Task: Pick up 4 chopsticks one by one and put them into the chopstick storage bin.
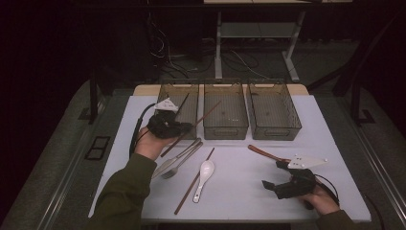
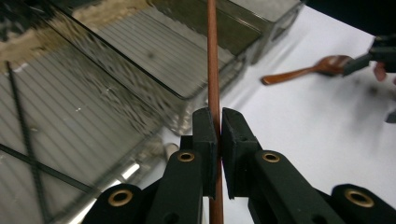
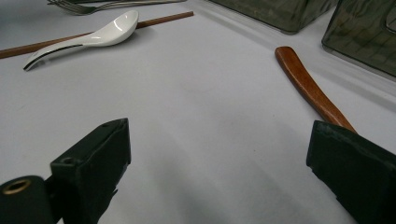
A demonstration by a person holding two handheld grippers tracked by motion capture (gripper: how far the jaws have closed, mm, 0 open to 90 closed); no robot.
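My left gripper (image 1: 183,127) (image 2: 218,135) is shut on a brown chopstick (image 1: 207,113) (image 2: 212,70). It holds the stick off the table, slanting up over the front of the left bin (image 1: 177,85) and middle bin (image 1: 225,132). My right gripper (image 1: 274,175) (image 3: 219,163) rests low near the table's front right, jaws wide apart with bare table between them. A wooden spoon (image 1: 263,152) (image 3: 303,81) lies just beyond it, its near end by one jaw. A second brown chopstick (image 1: 194,182) (image 3: 159,19) lies on the table with a white ceramic spoon (image 1: 205,173) (image 3: 93,37) resting across it.
A third mesh bin (image 1: 275,133) stands at the right of the row. Thin dark sticks (image 2: 28,140) lie crossed in the left bin. A metal fork and knife (image 1: 179,160) lie beside the left hand. The white table ends just behind the bins.
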